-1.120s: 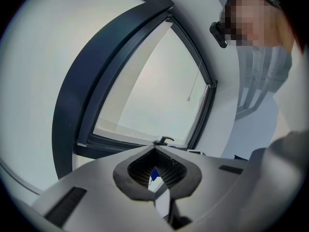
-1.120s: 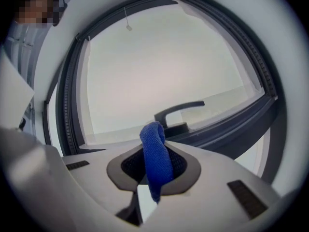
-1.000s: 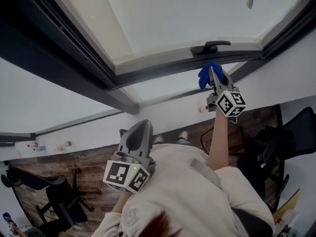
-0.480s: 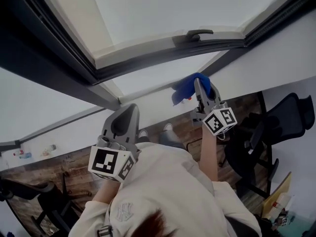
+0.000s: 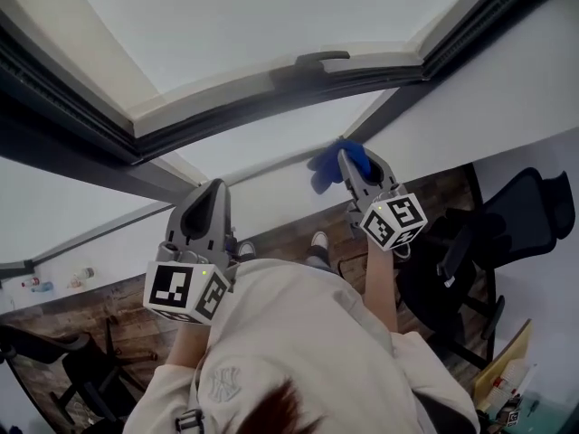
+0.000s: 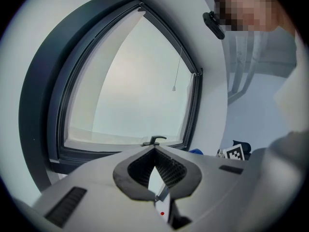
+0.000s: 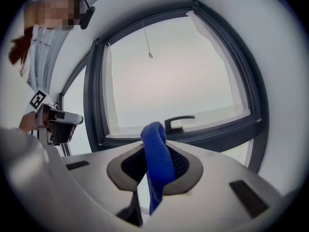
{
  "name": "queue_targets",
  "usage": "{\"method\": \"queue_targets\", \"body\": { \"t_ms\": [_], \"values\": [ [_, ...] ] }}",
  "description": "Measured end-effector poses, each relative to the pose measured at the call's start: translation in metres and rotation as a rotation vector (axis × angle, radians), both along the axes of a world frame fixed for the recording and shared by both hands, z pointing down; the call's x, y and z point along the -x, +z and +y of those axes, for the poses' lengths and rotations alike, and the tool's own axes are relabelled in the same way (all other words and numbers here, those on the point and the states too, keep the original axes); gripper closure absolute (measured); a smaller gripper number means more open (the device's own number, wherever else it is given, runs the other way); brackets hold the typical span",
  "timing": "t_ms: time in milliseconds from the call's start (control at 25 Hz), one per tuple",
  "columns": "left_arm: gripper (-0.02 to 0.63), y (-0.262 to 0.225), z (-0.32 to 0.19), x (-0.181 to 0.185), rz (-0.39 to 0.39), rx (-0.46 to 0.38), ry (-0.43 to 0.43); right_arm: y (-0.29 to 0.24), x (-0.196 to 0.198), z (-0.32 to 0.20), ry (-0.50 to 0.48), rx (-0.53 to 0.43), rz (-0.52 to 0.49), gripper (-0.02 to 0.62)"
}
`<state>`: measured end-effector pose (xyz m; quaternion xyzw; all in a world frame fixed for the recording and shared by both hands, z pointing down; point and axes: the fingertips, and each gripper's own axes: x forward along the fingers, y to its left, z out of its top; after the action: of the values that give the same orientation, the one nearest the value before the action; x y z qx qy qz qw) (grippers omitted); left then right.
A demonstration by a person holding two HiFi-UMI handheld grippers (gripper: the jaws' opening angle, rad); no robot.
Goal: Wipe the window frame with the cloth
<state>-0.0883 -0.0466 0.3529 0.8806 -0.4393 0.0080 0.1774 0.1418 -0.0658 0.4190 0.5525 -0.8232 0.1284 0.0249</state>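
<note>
Holding blue cloth [image 7: 157,151] clamped in my right gripper [image 7: 155,164], centre-right, just below dark window frame [image 5: 271,93], seemingly off it | left gripper [image 6: 157,170]: jaws together, empty | progress: no wiped trace legible; wiping judged outstanding

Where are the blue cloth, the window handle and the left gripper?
blue cloth [image 7: 155,151], right gripper view, on the upright fold near its top.
window handle [image 7: 181,119], right gripper view, on the middle of its lever.
left gripper [image 5: 211,191], head view, at the tips of its closed jaws.
</note>
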Motion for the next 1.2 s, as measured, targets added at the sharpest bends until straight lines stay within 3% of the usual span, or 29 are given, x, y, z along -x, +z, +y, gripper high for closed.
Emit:
{"method": "queue_targets", "body": {
  "t_ms": [320, 440, 600, 1000, 1200],
  "values": [
    [0.600, -0.015, 0.020, -0.101, 0.046, -0.022, -0.153, -0.014, -0.091, 0.009, -0.175, 0.009, 0.137, 0.541],
    [0.600, -0.013, 0.032, -0.125, 0.030, -0.018, -0.216, -0.015, -0.115, 0.015, -0.238, 0.000, 0.132, 0.541],
    [0.601, -0.011, 0.044, -0.150, 0.013, -0.014, -0.257, -0.010, -0.144, 0.017, -0.243, -0.005, 0.097, 0.541],
    [0.601, 0.007, 0.052, -0.226, 0.033, 0.059, -0.084, 0.002, -0.140, 0.008, -0.288, 0.032, 0.075, 0.541],
    [0.601, 0.004, 0.032, -0.241, 0.042, 0.049, 0.022, 0.002, -0.129, -0.008, -0.263, 0.047, 0.100, 0.541]
  ]
}}
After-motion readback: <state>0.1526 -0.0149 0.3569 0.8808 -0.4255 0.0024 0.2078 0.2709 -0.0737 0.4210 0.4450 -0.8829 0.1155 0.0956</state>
